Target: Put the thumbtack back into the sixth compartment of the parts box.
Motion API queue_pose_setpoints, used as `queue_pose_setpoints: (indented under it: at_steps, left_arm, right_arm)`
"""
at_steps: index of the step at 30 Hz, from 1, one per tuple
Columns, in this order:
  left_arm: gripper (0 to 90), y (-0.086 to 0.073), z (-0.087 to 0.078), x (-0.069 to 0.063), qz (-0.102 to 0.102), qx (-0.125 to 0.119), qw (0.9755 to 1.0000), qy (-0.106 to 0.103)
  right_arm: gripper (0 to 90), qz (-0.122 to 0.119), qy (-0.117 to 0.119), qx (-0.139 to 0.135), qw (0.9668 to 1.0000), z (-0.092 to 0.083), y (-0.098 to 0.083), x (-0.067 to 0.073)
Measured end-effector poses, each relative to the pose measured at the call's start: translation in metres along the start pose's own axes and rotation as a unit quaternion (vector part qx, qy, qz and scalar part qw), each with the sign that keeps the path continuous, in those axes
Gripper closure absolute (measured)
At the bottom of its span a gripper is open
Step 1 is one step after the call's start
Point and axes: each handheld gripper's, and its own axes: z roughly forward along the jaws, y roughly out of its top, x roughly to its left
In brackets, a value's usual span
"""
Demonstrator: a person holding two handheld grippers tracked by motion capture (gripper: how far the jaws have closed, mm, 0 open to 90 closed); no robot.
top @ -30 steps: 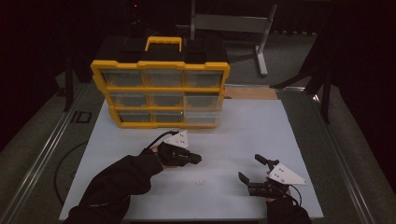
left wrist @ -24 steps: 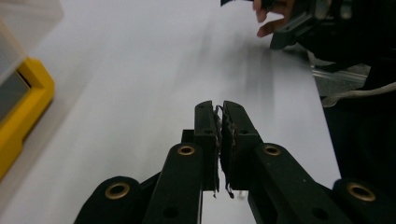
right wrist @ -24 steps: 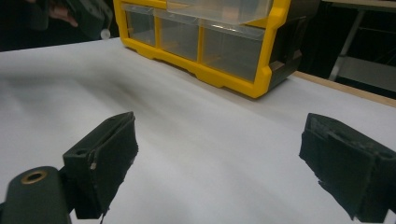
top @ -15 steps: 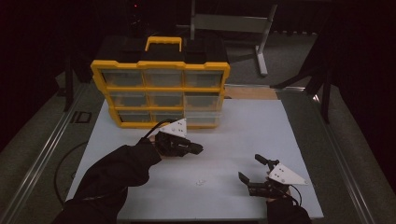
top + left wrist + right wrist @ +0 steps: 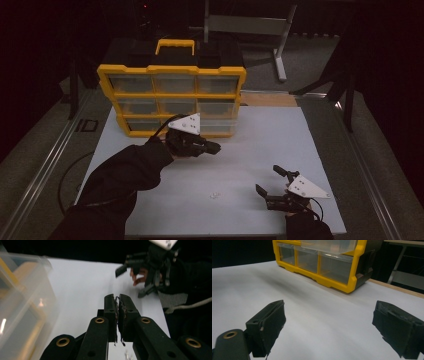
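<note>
The left gripper [image 5: 212,147], jaws pinched on a small thin part (too small to name), hangs just before the yellow organizer [image 5: 172,100]. Right gripper [image 5: 272,187] waits wide, empty. Next, probably: reach an open drawer, then release.

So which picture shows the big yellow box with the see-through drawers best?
The high view: the yellow plastic organizer box with clear drawers shows whole there, handle and all three drawer rows. The right gripper view catches its lower corner, with one drawer pulled out. The left gripper view gives a blurred clear drawer edge.
</note>
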Motion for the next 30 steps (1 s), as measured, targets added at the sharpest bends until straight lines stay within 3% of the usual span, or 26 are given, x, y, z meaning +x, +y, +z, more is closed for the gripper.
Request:
queue_pose_setpoints:
  at_steps: [7, 13, 16, 20, 26, 27, 30]
  left_arm:
    - [85.8, 0.019, -0.013, 0.017, -0.006, -0.024, 0.9996, 0.013]
    - [85.8, 0.026, -0.014, 0.030, -0.017, -0.040, 0.9988, 0.025]
    - [85.8, 0.028, -0.014, 0.042, -0.023, -0.051, 0.9977, 0.039]
    - [85.7, 0.028, -0.013, 0.056, -0.047, -0.060, 0.9955, 0.056]
    - [85.7, 0.028, -0.011, 0.065, -0.061, -0.066, 0.9932, 0.073]
    - [85.7, 0.028, -0.011, 0.070, -0.070, -0.071, 0.9913, 0.085]
    - [85.7, 0.027, -0.011, 0.074, -0.086, -0.070, 0.9891, 0.097]
  right_arm:
    - [10.9, 0.000, 0.001, 0.000, 1.0000, 0.000, 0.000, 0.000]
    - [10.8, 0.001, 0.000, 0.000, 1.0000, 0.000, 0.000, 0.000]
    - [10.9, 0.000, 0.001, -0.001, 1.0000, 0.000, 0.000, 0.000]
    - [10.8, 0.003, 0.001, -0.002, 1.0000, -0.001, 0.000, -0.001]
    - [10.8, 0.000, 0.002, -0.002, 1.0000, -0.001, 0.000, -0.001]
    - [10.9, 0.000, 0.002, -0.002, 1.0000, -0.001, 0.000, -0.001]
    - [10.9, 0.003, 0.001, -0.003, 1.0000, -0.001, 0.000, -0.001]
